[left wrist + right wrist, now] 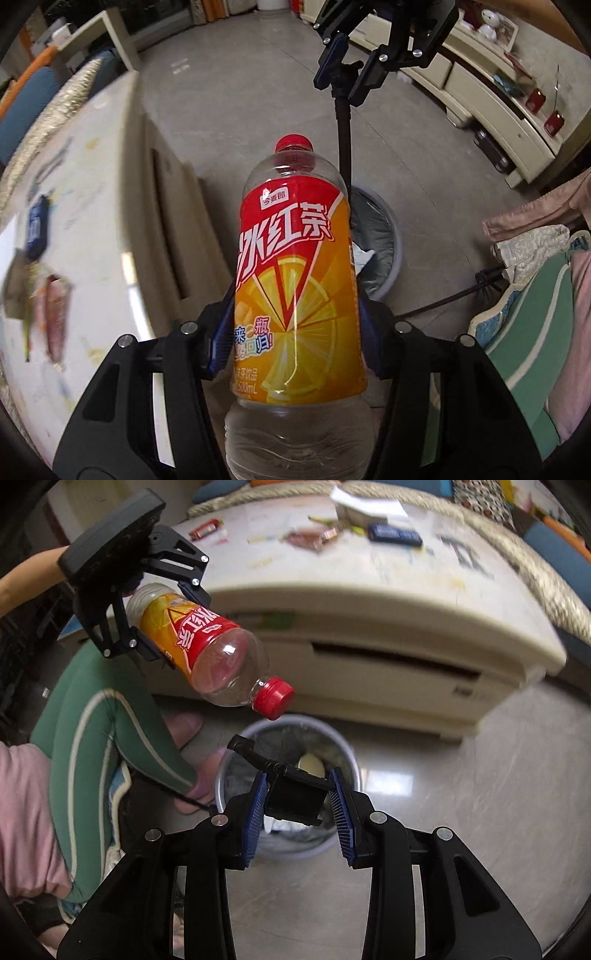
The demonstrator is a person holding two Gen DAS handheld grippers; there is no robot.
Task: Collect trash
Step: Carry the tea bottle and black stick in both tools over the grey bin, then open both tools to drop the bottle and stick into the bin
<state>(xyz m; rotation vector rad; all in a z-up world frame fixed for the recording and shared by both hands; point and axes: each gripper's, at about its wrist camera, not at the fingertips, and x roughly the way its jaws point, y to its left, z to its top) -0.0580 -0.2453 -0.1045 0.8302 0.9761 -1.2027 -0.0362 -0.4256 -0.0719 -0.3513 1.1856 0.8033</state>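
Note:
My left gripper (295,328) is shut on an empty plastic iced-tea bottle (295,266) with an orange-red label and a red cap. It holds the bottle in the air, cap forward, above a round grey trash bin (384,236) lined with a bag. In the right wrist view the bottle (207,646) tilts cap-down over the bin (340,753), held by the left gripper (147,627). My right gripper (299,805) is shut on a black flat object with a long black stalk (295,797) above the bin. It also shows in the left wrist view (351,70).
A cream low table (369,602) stands behind the bin, with wrappers (310,539), a blue pack (395,535) and paper (365,506) on top. The person's green-clad leg (96,731) is at the left. A cream TV cabinet (491,107) lines the far wall.

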